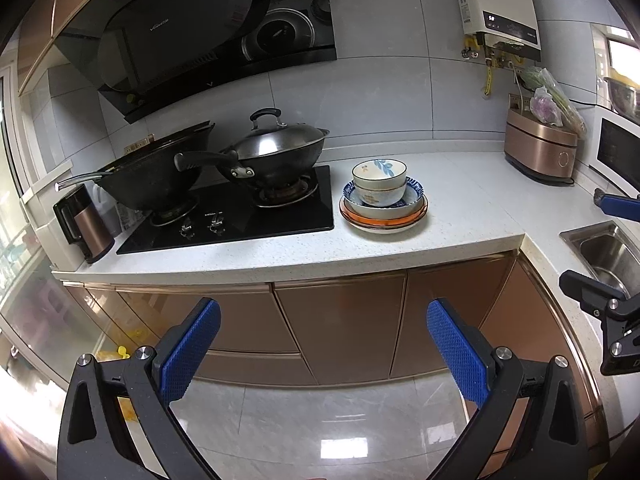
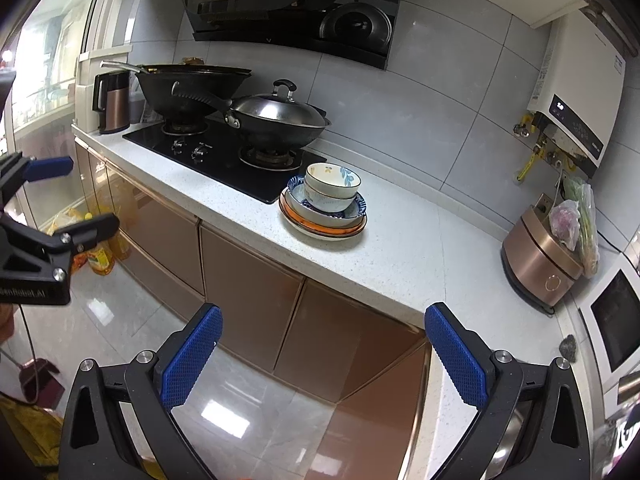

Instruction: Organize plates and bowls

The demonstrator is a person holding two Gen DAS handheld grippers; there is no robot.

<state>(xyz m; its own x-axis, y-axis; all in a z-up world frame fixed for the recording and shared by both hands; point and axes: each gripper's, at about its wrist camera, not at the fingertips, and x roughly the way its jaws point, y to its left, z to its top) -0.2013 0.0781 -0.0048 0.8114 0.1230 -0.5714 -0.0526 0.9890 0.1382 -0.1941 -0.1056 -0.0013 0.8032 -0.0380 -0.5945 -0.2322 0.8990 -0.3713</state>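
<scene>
Bowls (image 1: 379,174) stacked on plates (image 1: 383,216); range hood (image 1: 192,28) reads "Vanward".

The left hand-held gripper (image 1: 323,354) is held with its blue-padded jaws spread wide, gripping nothing. The right hand-held gripper (image 2: 323,356) is likewise wide apart and empty, level beside it.

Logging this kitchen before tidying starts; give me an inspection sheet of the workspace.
Surface: white speckled countertop, mostly bare.
Job's things: two bowls nested in a blue-patterned bowl atop orange-rimmed plates, beside the hob.
Clutter: two woks, kettle, rice cooker with bagged greens.
Grippers: left gripper and right gripper open, empty, off the counter.
Cables: black cord behind cooker.
Surroundings: sink, range hood, water heater.
</scene>
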